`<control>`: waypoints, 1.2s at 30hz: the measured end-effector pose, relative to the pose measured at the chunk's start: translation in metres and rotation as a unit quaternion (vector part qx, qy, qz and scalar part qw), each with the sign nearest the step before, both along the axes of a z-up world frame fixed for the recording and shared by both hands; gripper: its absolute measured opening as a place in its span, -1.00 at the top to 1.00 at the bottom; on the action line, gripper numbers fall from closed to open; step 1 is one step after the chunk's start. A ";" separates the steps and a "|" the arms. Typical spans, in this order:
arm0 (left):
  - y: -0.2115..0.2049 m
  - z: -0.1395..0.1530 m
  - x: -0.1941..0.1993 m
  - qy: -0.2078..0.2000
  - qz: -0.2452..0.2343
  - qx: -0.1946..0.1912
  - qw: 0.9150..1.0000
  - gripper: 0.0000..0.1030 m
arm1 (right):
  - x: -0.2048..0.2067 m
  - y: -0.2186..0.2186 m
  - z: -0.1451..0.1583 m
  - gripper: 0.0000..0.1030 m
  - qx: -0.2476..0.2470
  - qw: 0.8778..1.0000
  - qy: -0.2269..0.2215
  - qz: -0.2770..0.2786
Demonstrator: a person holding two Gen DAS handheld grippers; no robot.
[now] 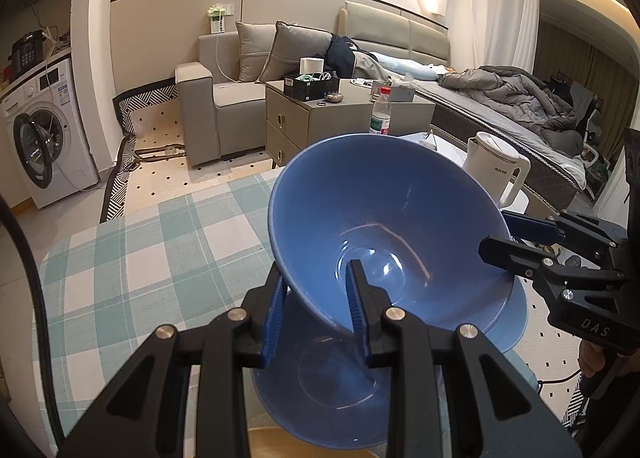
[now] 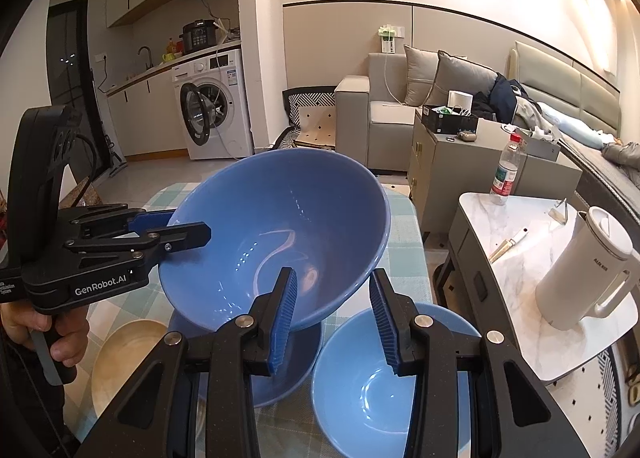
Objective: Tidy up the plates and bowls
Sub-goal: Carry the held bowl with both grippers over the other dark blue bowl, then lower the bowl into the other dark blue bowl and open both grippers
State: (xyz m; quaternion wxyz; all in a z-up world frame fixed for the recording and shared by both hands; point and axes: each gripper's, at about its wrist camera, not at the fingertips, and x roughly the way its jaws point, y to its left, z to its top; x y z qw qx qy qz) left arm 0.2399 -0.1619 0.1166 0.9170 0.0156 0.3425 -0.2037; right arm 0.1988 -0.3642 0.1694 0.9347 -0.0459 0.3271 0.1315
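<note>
A large blue bowl (image 1: pixel 384 226) is held tilted in the air above the checked tablecloth (image 1: pixel 160 258). My left gripper (image 1: pixel 316 306) is shut on its near rim, one finger inside and one outside; it also shows in the right wrist view (image 2: pixel 168 230). My right gripper (image 2: pixel 334 314) grips the bowl's (image 2: pixel 276 234) opposite rim; it shows in the left wrist view (image 1: pixel 516 234). Below sit a second blue bowl (image 1: pixel 320 378) and a smaller light-blue bowl (image 2: pixel 372 386). A wooden plate (image 2: pixel 120 362) lies at the left.
A white kettle (image 2: pixel 584 266) and a water bottle (image 2: pixel 506 174) stand on a marble side table (image 2: pixel 520 218) to the right. A grey nightstand (image 1: pixel 320 118), sofa and bed lie beyond. A washing machine (image 2: pixel 212 106) is at the back.
</note>
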 end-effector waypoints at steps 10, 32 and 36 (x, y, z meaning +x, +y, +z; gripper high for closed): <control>0.008 -0.014 -0.005 0.014 0.007 -0.003 1.000 0.46 | -0.006 0.006 -0.009 0.24 0.006 1.000 0.007 0.010; 0.026 -0.046 -0.013 0.047 0.021 -0.011 0.999 0.46 | -0.007 0.025 -0.042 0.23 0.014 0.999 0.038 0.025; 0.028 -0.049 -0.016 0.049 0.024 -0.010 0.998 0.46 | -0.007 0.027 -0.045 0.23 0.014 0.999 0.039 0.027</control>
